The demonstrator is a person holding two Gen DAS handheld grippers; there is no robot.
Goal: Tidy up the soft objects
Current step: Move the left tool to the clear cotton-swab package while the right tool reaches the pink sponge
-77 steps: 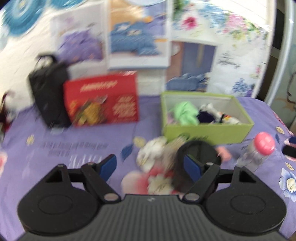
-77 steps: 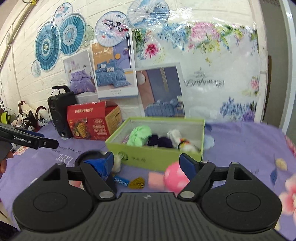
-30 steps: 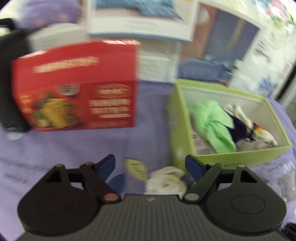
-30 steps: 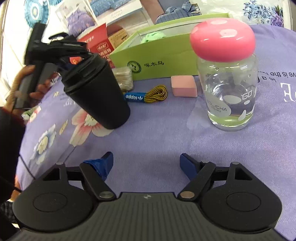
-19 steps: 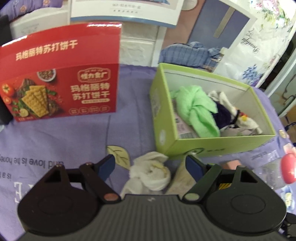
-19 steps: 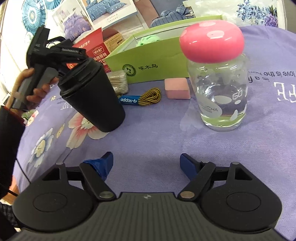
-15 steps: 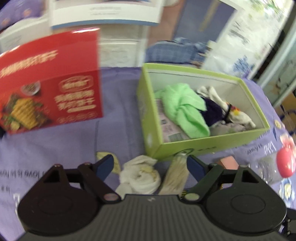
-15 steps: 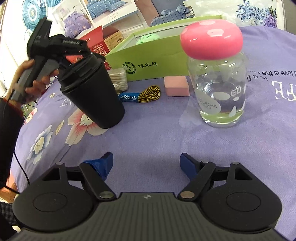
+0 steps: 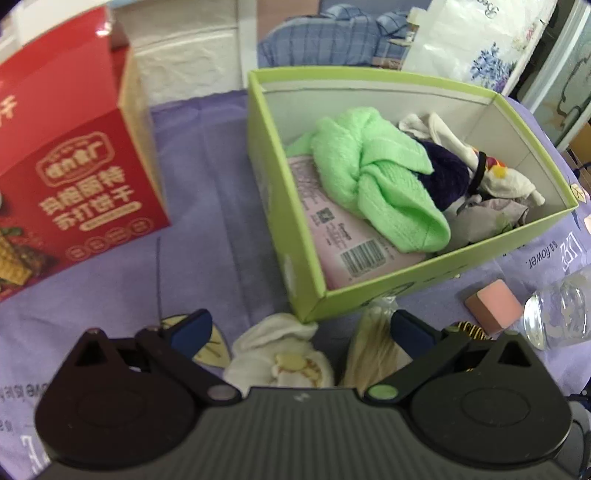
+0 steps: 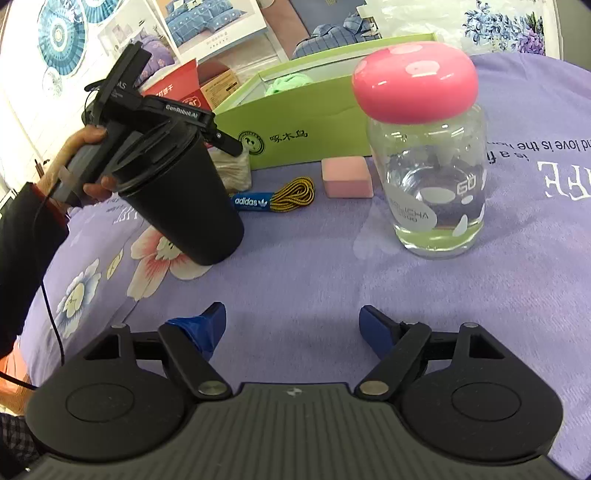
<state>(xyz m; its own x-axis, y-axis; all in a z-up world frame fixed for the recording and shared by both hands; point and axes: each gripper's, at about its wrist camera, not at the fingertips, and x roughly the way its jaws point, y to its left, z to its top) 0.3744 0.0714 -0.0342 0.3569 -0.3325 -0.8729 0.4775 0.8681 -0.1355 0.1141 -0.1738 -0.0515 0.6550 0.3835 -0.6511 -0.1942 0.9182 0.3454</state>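
Left tool [image 9: 299, 328] hangs with blue tips spread apart above a crumpled white cloth bundle [image 9: 282, 360], which lies just beside the lime-green cardboard box's [image 9: 275, 206] near corner. Right tool [image 10: 291, 319], also spread and empty, hovers over the purple floral bedsheet [image 10: 303, 273] nearer than that box.

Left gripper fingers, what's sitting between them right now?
In the left wrist view, a white rolled sock and a beige bundle lie between the open left gripper fingers, just before the green box.

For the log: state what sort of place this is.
Probably a bedding shop or display room: a purple floral bedsheet covers the surface, bedding-set posters line the wall, and packaged blue plaid bedding sits behind.
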